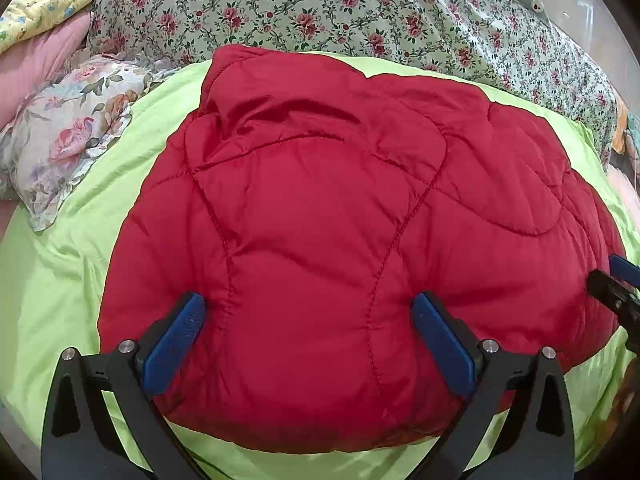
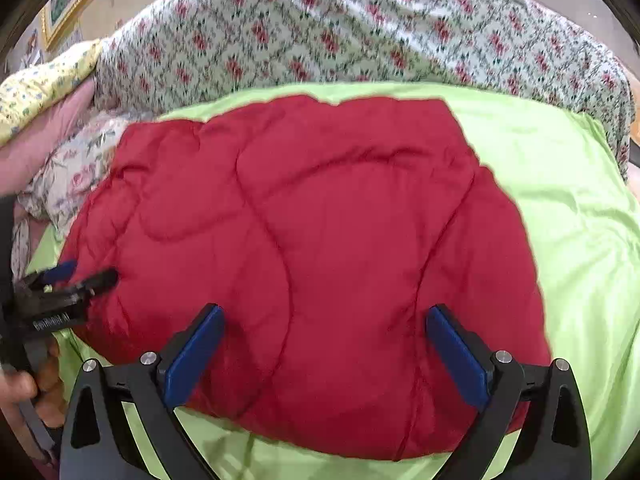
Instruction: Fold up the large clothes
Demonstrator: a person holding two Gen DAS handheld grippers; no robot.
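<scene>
White letters on the side of the left gripper are too blurry to read. The puffy red jacket has curvy stitched lines and lies folded in a lump in the middle of the green sheet, with a flowery blanket behind it. Both the left gripper and the right gripper are spread wide over the jacket's near edge, holding nothing, and the right view is fuzzy.

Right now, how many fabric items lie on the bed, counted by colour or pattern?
Red: 1, the quilted jacket
Lime green: 1, the sheet under it
Rose-print on pale green: 1, the quilt behind
Pastel floral: 1, the pillow
Yellow floral: 1, the cloth
Plain pink: 1, the cushion
Total: 6
</scene>
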